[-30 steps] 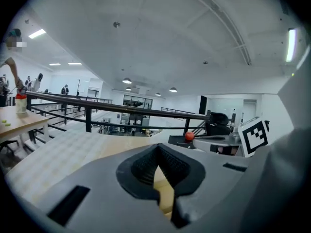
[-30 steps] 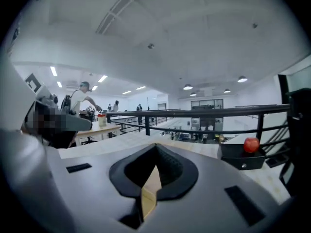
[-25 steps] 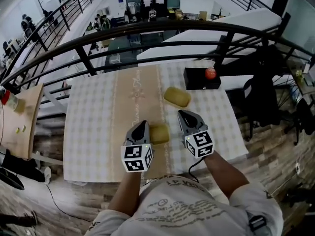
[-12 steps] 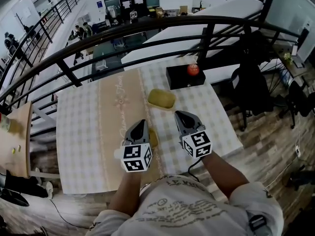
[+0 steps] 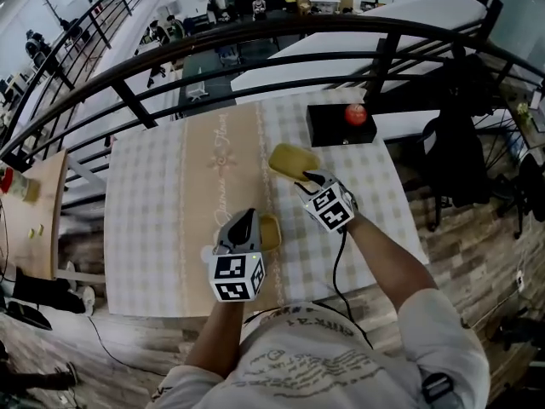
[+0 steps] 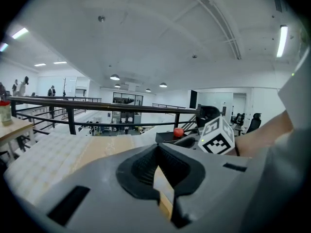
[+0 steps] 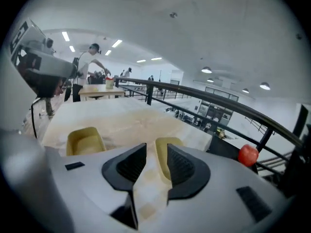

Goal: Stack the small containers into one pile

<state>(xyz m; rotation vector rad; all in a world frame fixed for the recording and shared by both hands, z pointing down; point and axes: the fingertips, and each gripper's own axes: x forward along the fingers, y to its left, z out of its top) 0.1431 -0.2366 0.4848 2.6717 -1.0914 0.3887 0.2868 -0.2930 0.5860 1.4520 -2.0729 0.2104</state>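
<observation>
The left tongs [image 5: 247, 216] have their jaws drawn together, tips meeting, with nothing seen clamped. One yellow container [image 5: 270, 232] sits on the checked table [image 5: 153, 194] just beside their right flank. The right tongs [image 5: 306, 177] stand wide, their jaws having just been opening. The second yellow container [image 5: 288, 160] lies right at their tips, its near end showing in the gap, not pressed by either jaw. Beyond them to the right, well apart, sits a black box [image 5: 336, 130].

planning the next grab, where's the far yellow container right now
In the head view the far yellow container sits on the table at the right edge of the beige runner, nearer than and left of the black box.
</observation>
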